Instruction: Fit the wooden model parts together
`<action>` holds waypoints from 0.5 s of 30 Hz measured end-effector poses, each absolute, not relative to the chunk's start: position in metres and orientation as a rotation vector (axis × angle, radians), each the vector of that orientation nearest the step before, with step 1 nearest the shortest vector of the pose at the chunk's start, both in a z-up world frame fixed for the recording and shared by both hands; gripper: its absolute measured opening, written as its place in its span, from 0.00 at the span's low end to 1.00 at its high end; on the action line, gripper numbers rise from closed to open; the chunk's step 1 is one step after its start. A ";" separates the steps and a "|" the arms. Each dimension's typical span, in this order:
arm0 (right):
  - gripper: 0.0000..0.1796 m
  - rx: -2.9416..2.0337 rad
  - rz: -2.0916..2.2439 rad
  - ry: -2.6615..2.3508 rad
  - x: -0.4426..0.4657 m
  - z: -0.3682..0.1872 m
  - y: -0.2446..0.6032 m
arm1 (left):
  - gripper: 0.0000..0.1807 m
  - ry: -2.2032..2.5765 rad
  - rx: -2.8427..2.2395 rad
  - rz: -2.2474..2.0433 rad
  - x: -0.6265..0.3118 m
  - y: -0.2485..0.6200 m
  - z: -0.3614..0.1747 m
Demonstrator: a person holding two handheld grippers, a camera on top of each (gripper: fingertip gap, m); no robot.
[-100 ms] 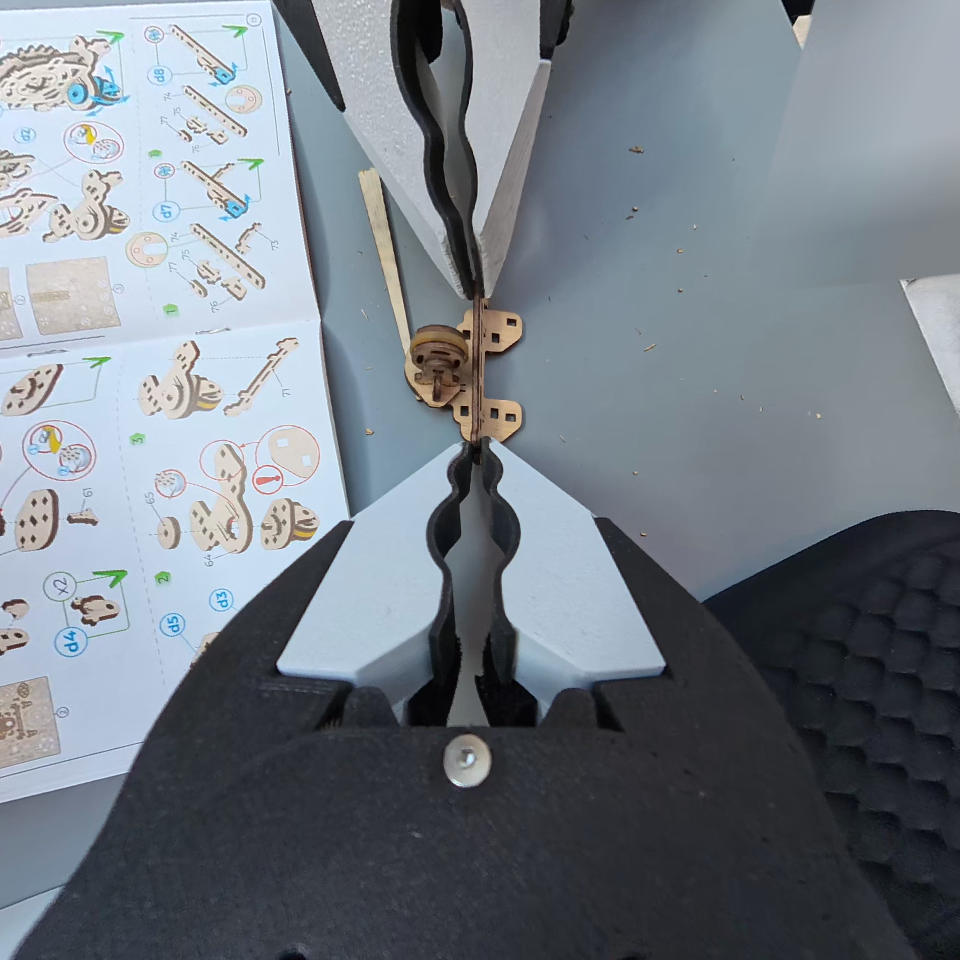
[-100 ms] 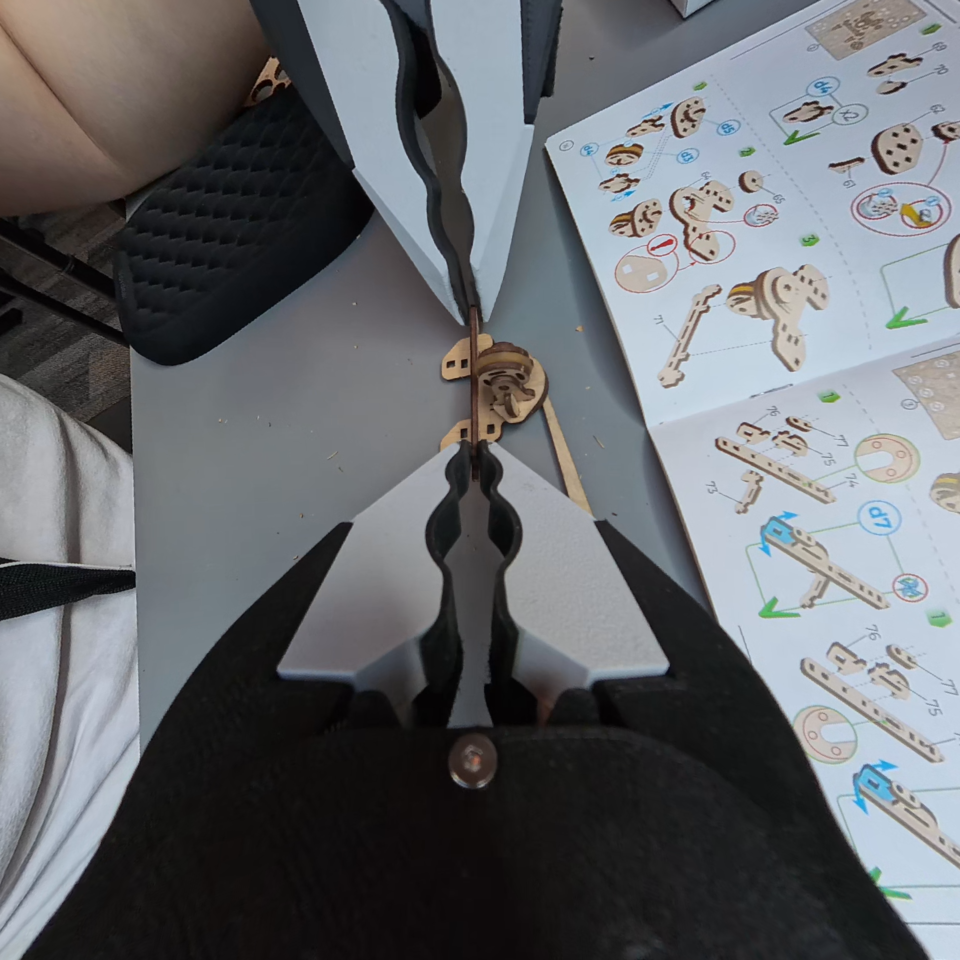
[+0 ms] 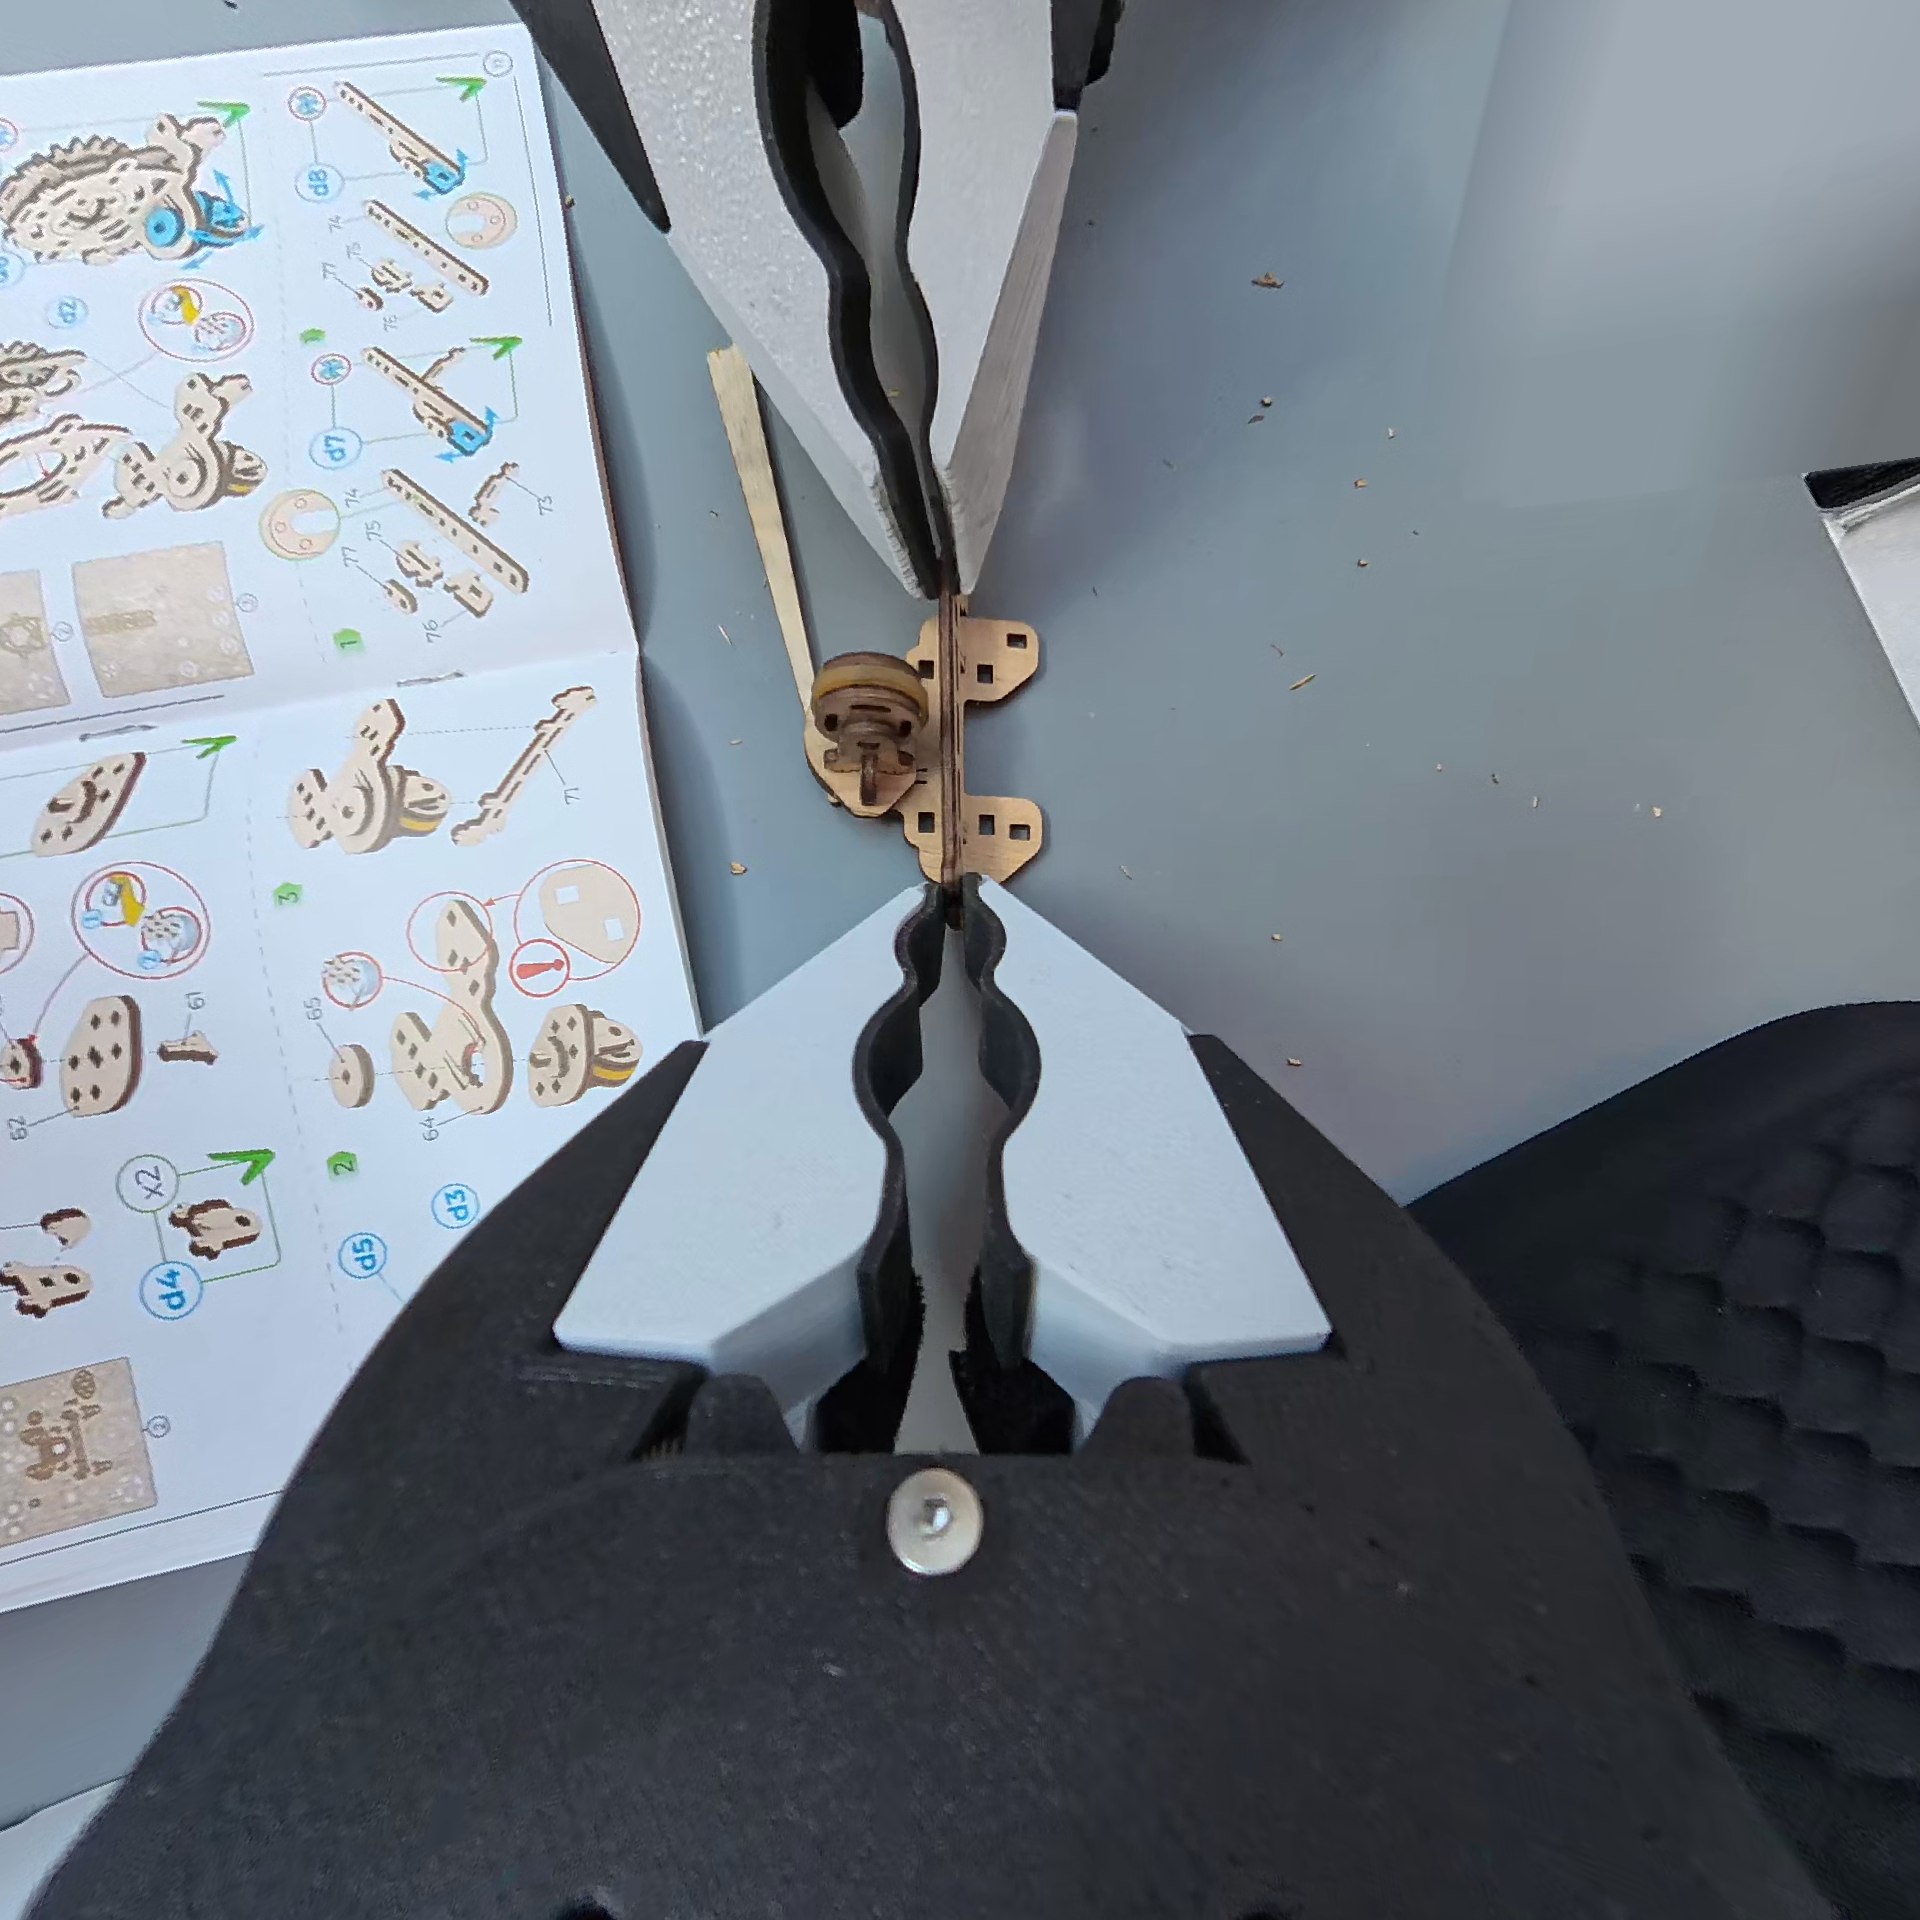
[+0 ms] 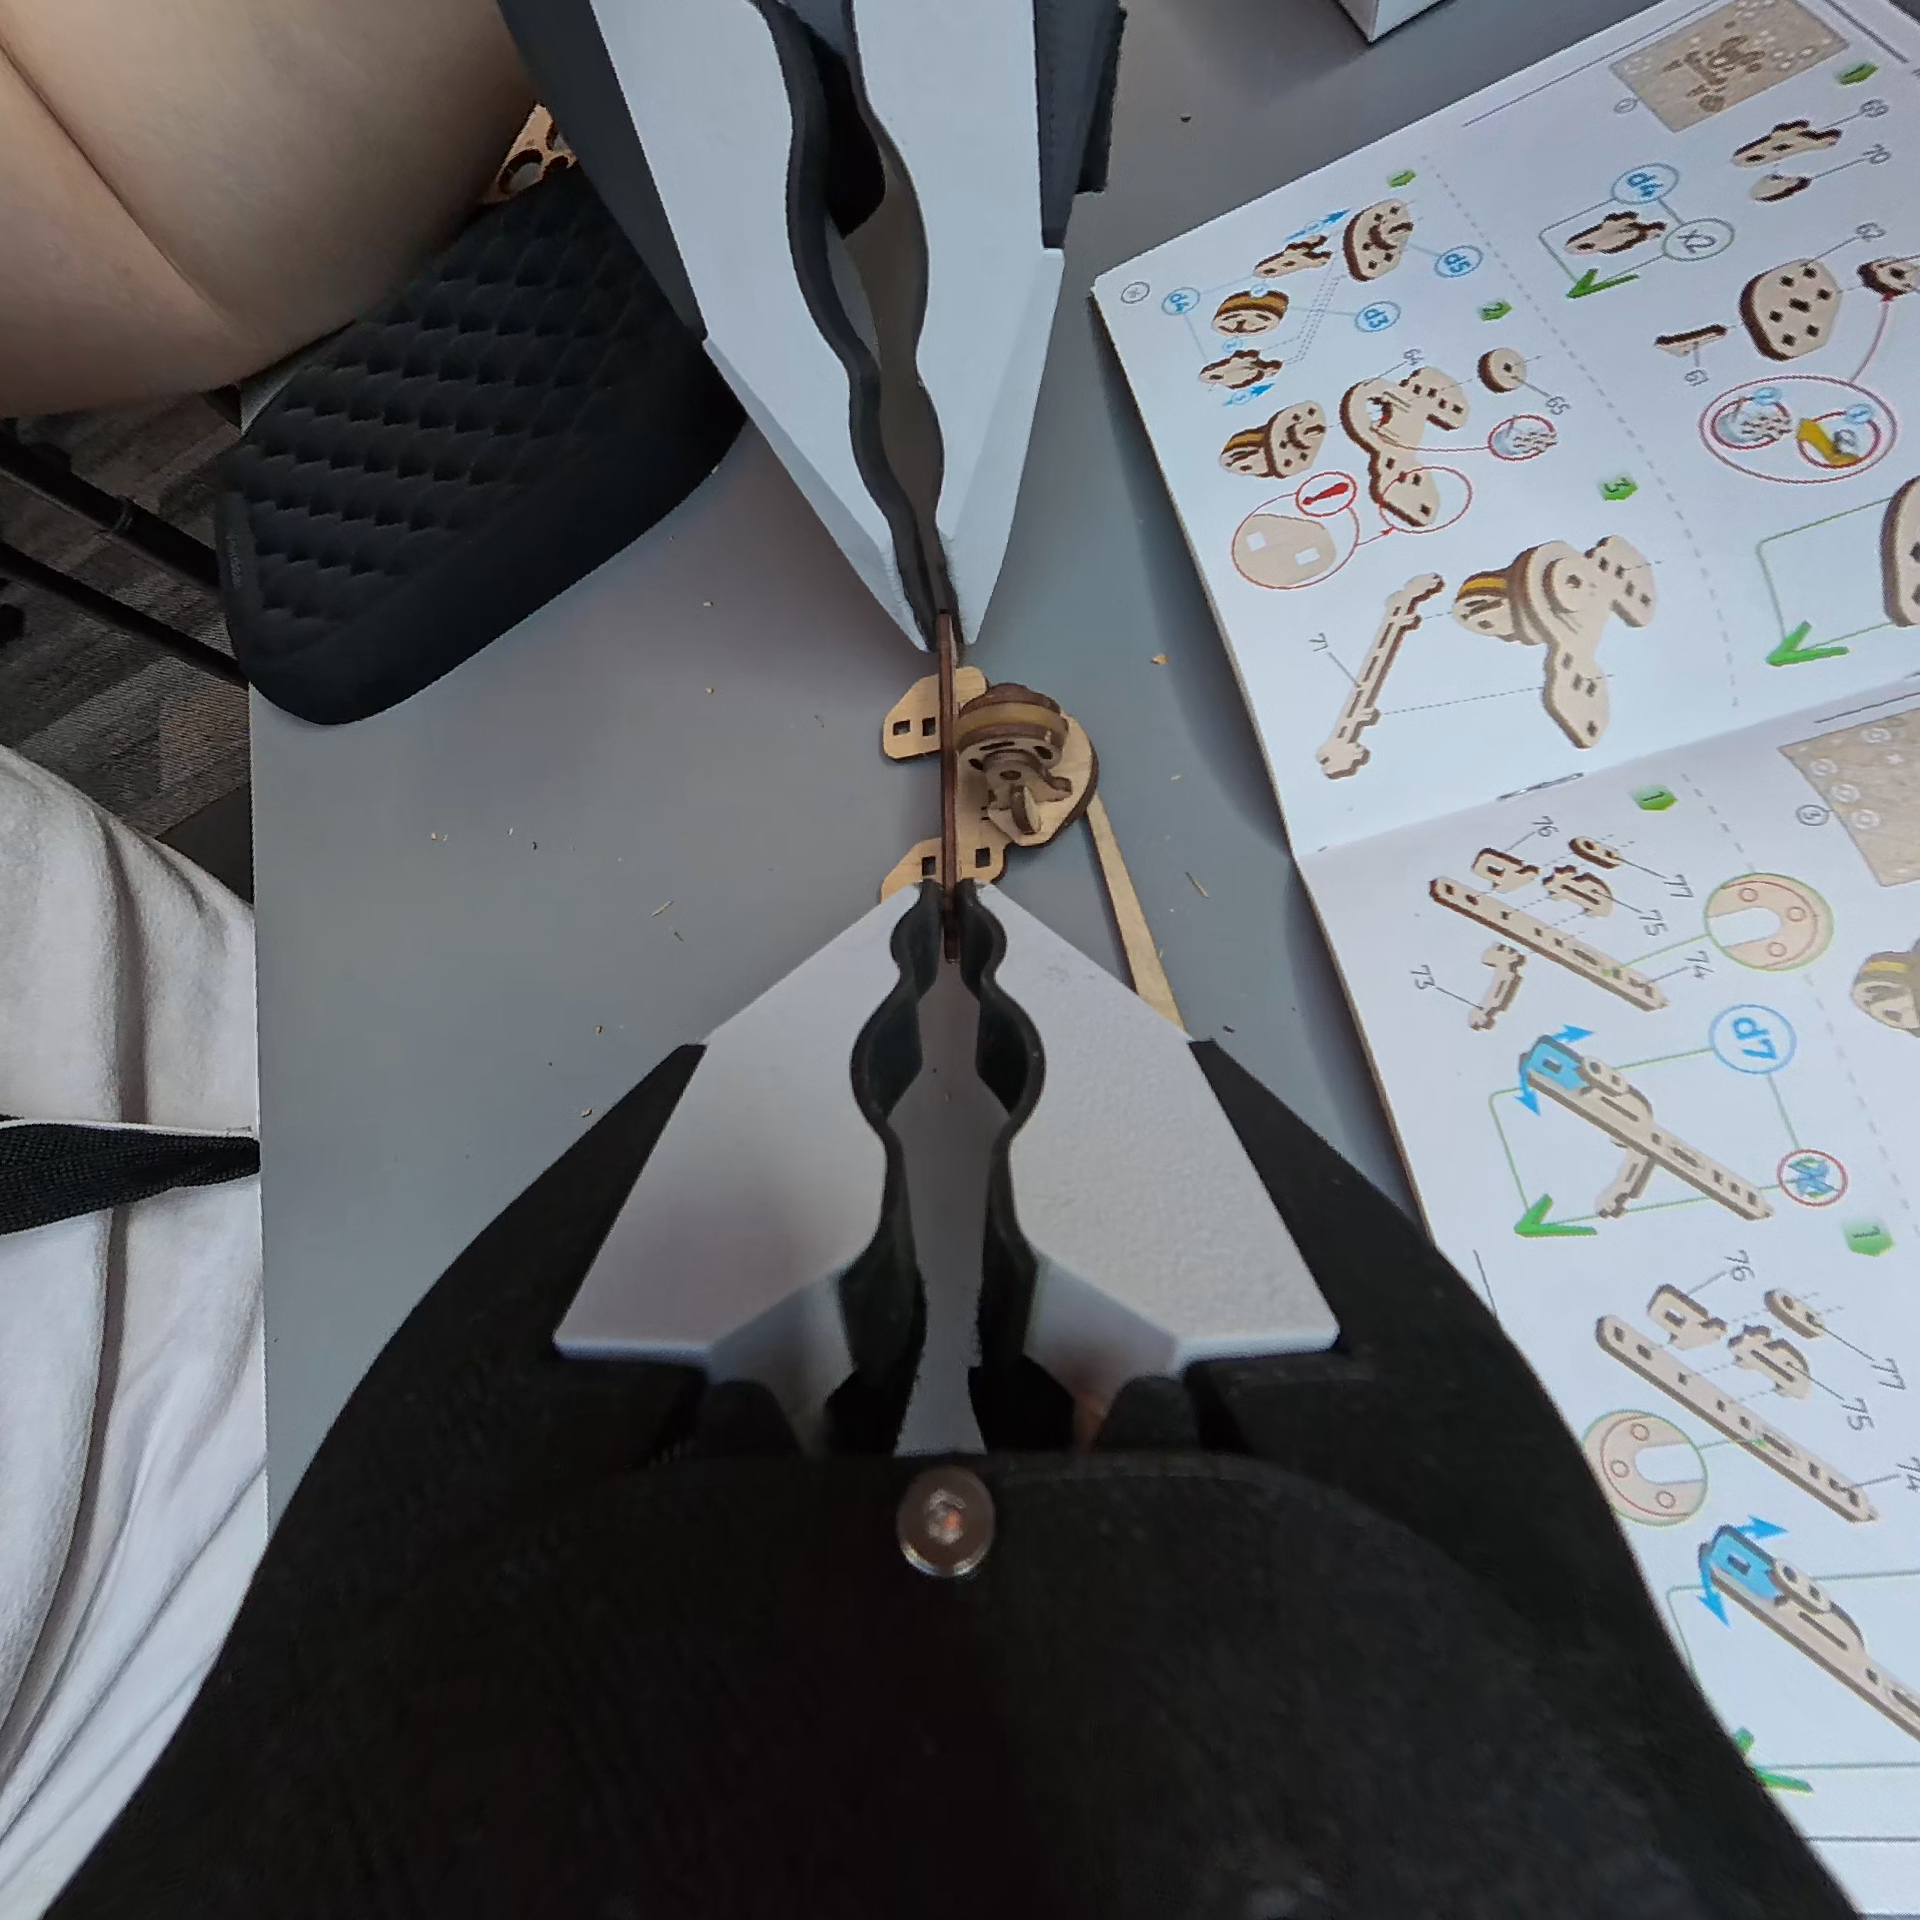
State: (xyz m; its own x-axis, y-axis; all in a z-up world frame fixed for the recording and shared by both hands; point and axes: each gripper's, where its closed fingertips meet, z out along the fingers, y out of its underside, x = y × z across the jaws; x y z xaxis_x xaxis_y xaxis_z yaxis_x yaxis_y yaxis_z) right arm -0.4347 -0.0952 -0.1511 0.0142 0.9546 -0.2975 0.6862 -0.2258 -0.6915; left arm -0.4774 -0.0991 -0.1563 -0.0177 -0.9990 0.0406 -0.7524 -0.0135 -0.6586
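Note:
A wooden model assembly hangs above the grey table [image 3: 1351, 727]: a flat plate with square holes [image 3: 1000, 665] and a round wheel part [image 3: 868, 696] on its left side. A thin wooden strip [image 3: 948, 748], seen edge-on, runs through it. My left gripper [image 3: 948, 902] is shut on the strip's near end. My right gripper [image 3: 948, 594] comes in from the top, shut on the far end. In the right wrist view my right gripper [image 4: 948, 906] pinches the strip [image 4: 948, 790] from below and my left gripper [image 4: 943, 646] from above, with the wheel [image 4: 1013, 740] on the right.
An open instruction sheet [image 3: 312, 727] lies left of the assembly, also in the right wrist view [image 4: 1558, 727]. A loose wooden stick [image 3: 764, 499] lies beside it. A black foam pad [image 3: 1714, 1351] sits at the table's edge. A person's arm [image 4: 208, 156] and white clothing [image 4: 104, 1143] are close. Across from one pair of fingers to the other is roughly 5 cm.

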 end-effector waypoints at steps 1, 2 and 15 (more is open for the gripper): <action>0.01 -1.940 1.043 -1.685 -0.435 -0.151 -0.095 | 0.01 1.826 -1.802 -0.715 -0.477 -0.099 -0.156; 0.01 -1.934 1.034 -1.689 -0.435 -0.151 -0.095 | 0.01 1.832 -1.790 -0.703 -0.477 -0.099 -0.156; 0.02 -1.813 0.838 -1.768 -0.434 -0.152 -0.098 | 0.01 1.829 -1.721 -0.589 -0.477 -0.101 -0.157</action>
State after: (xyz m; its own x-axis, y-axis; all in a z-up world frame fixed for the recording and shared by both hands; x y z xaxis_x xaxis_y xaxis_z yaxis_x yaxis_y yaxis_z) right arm -0.4340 -0.0980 -0.1515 -0.0163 0.9948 -0.1009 0.7079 -0.0598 -0.7038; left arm -0.4775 -0.1009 -0.1570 -0.0241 -0.9951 -0.0963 -0.7515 0.0815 -0.6546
